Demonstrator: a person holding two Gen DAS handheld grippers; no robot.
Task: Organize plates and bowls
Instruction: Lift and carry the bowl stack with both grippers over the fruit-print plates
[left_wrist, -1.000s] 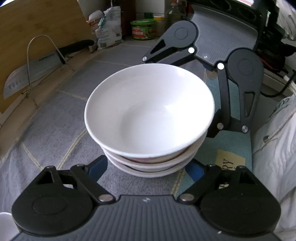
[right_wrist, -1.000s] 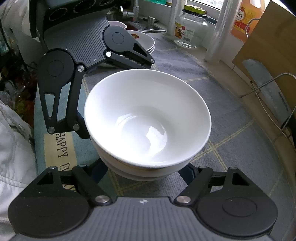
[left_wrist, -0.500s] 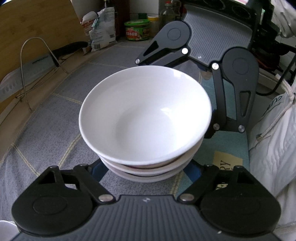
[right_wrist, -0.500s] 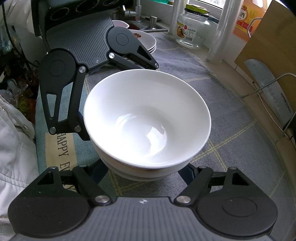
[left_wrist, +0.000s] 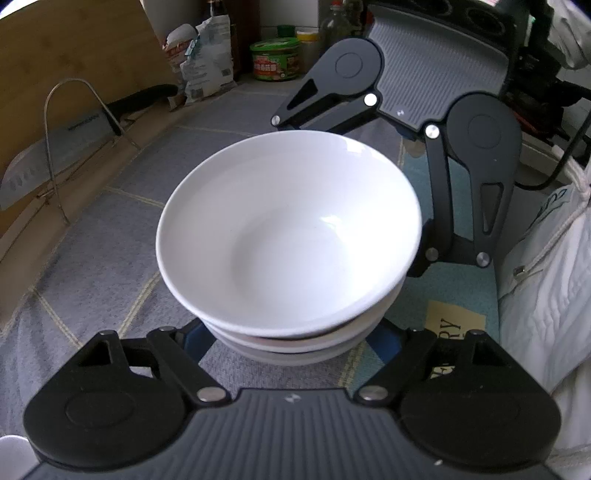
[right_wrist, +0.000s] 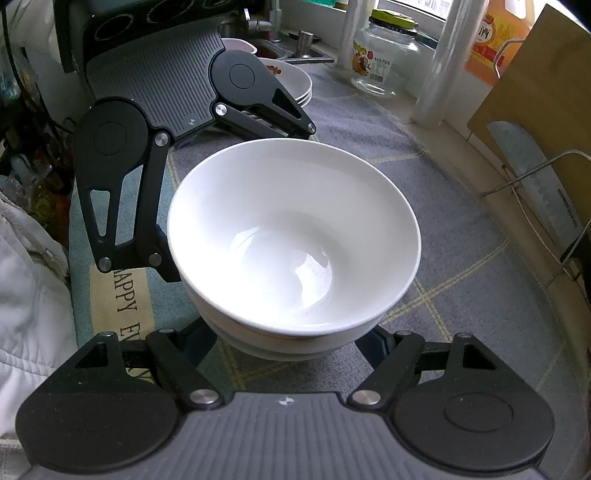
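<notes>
A stack of white bowls stands on the grey checked mat, and the top bowl is empty. My left gripper reaches under the rim from one side. Its jaws have just been closing with the stack between them, and its blue pads now press the lower bowls. From the opposite side, my right gripper is shut on the same stack, with its pads mostly hidden beneath the bowls. Each wrist view shows the other gripper's black fingers flanking the far side of the stack.
A pile of flowered plates sits behind the left gripper, near a glass jar. A cleaver in a wire rack leans on a wooden board at the mat's edge. Food tubs and bags line the back. A person's white sleeve is close by.
The left gripper's fingers have drawn in slightly against the lower bowls. The stack and the right gripper stay where they were.
</notes>
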